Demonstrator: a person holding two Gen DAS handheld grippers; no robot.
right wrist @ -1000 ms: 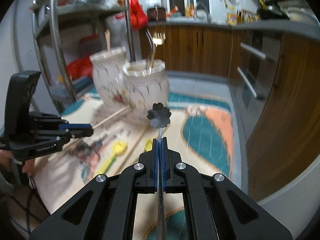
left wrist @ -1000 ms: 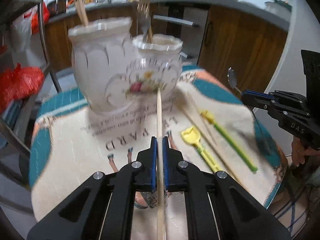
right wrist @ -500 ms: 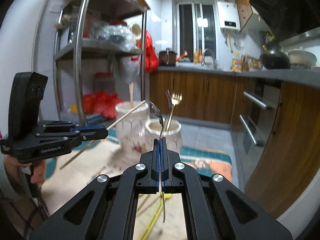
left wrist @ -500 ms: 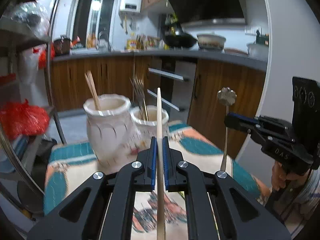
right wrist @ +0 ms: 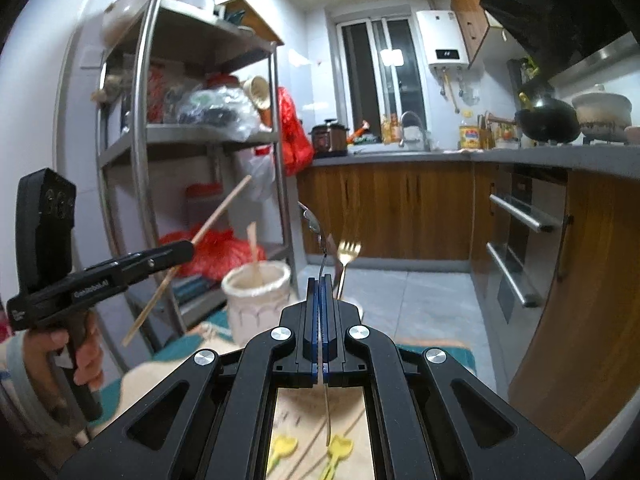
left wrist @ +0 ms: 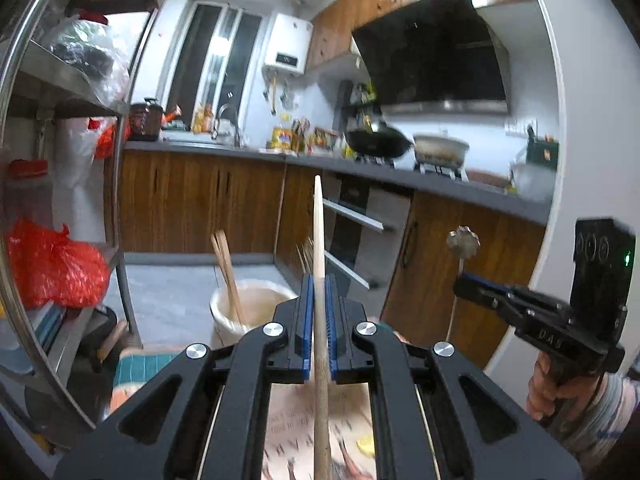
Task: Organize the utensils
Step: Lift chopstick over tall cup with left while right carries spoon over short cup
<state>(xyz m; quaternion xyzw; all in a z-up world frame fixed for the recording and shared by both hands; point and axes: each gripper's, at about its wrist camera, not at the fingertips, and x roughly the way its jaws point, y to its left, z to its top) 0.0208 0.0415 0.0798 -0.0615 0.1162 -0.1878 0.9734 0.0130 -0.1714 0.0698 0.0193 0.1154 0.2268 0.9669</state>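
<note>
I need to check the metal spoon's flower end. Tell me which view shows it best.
Left wrist view. There the metal spoon stands side-on in the right gripper, its flower-shaped end clear against the cabinet. The right wrist view looks along the spoon, so it appears thin, curved and foreshortened, flower end not recognisable.

Left wrist view rides right behind its own left gripper [left wrist: 319, 300], looking almost level across the kitchen toward the counter [left wrist: 440, 186] and black hood [left wrist: 432, 48]. Right wrist view sits just as close behind the right gripper [right wrist: 319, 304], facing the window [right wrist: 380, 76] and steel shelf rack [right wrist: 144, 132]. Both catch the white jar [left wrist: 224, 312] [right wrist: 256, 296] and each other's gripper at frame edge.
</note>
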